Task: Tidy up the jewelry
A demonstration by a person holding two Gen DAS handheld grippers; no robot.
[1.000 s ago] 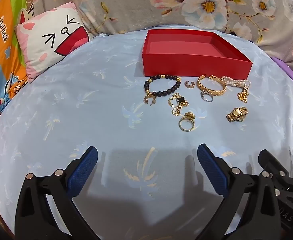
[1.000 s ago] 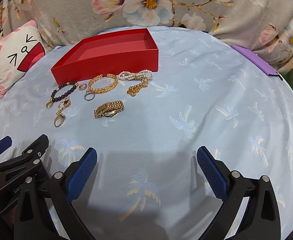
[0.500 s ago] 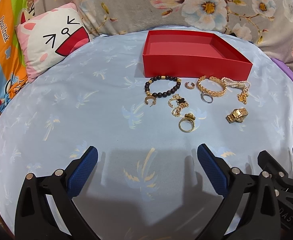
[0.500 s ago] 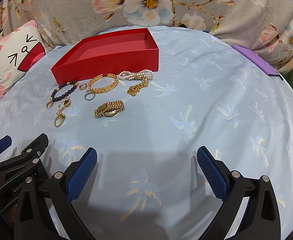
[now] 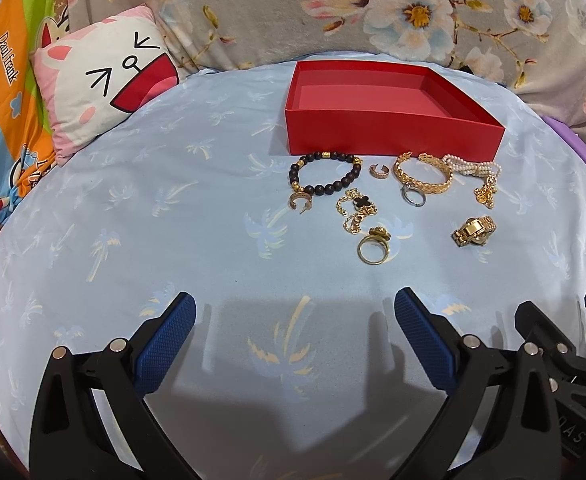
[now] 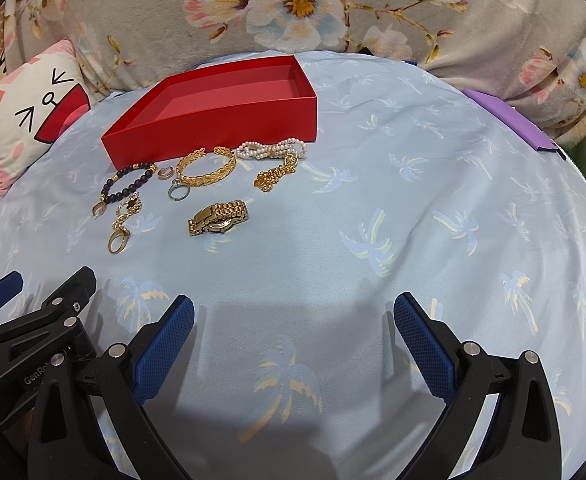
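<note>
Red box (image 5: 393, 136) on the palm-print sheet (image 5: 173, 220), empty inside, none of the jewelry yet in it. All pieces lie in a loose row just before the box's near wall: black bead bracelet (image 5: 325, 174) at its left end, gold leaf bangle (image 5: 423, 178) mid, pearl bracelet (image 5: 471, 168) toward its right end. Further out from the box: gold ring (image 5: 373, 249) and gold watch (image 5: 474, 231).

Left gripper (image 5: 295, 332) spread wide, holding nothing. Right gripper (image 6: 293, 332) likewise spread and bare.

Ring sits ahead of the left jaws, slightly right, lying flat. Watch lies ahead-left of the right jaws, band running crosswise. Judged: left nearer the ring, right nearer the watch.
</note>
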